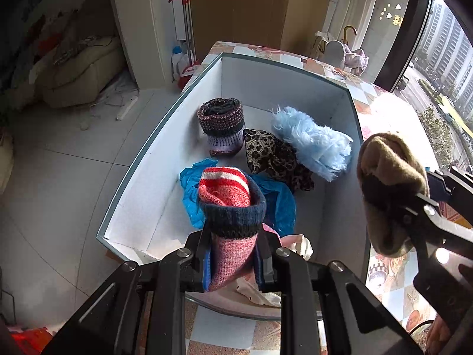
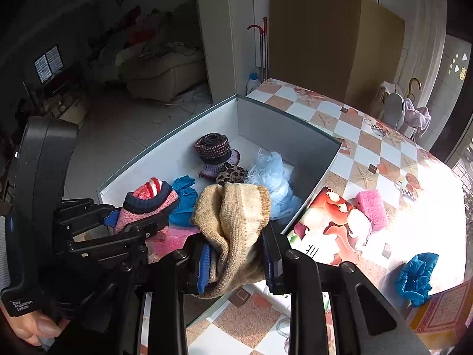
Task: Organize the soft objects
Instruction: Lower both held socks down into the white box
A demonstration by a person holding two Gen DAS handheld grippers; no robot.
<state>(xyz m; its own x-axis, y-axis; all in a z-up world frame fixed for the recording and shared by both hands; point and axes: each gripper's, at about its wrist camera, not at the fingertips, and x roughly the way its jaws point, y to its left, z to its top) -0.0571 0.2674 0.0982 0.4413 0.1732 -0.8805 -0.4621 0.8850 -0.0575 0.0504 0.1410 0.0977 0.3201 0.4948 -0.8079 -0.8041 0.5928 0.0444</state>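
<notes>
The left gripper (image 1: pixel 233 254) is clamped on a rolled pink knit sock with a navy cuff (image 1: pixel 233 207), its jaws pressed against both sides of the roll, and it holds the roll above the near end of the white box (image 1: pixel 153 159). The right gripper (image 2: pixel 236 263) is clamped the same way on a bundled tan knit sock (image 2: pixel 233 222), which hangs over the box's near right rim. The box stands on the checkered tablecloth (image 2: pixel 340 127) near the table's left edge, open at the top. Inside it, against the near wall, lie a pale cream cloth (image 1: pixel 295 245) and a pink fuzzy piece whose shape cannot be made out. Just beyond them, on the box floor, spreads a crumpled blue plastic cover (image 1: pixel 189 189). Past that, in the middle, a leopard-print cloth (image 1: pixel 272 156) lies touching a fluffy light-blue bundle (image 1: pixel 313 139) on its right. Toward the far left corner a dark purple knit roll (image 1: pixel 221 124) stands upright, close to the left wall. Outside the box, on the tablecloth to its right, rest a printed lid or card with red and white figures (image 2: pixel 331 227), a pink sponge (image 2: pixel 372 210) beside it, and, nearer the table's right edge, another crumpled blue cover (image 2: pixel 414 278).
</notes>
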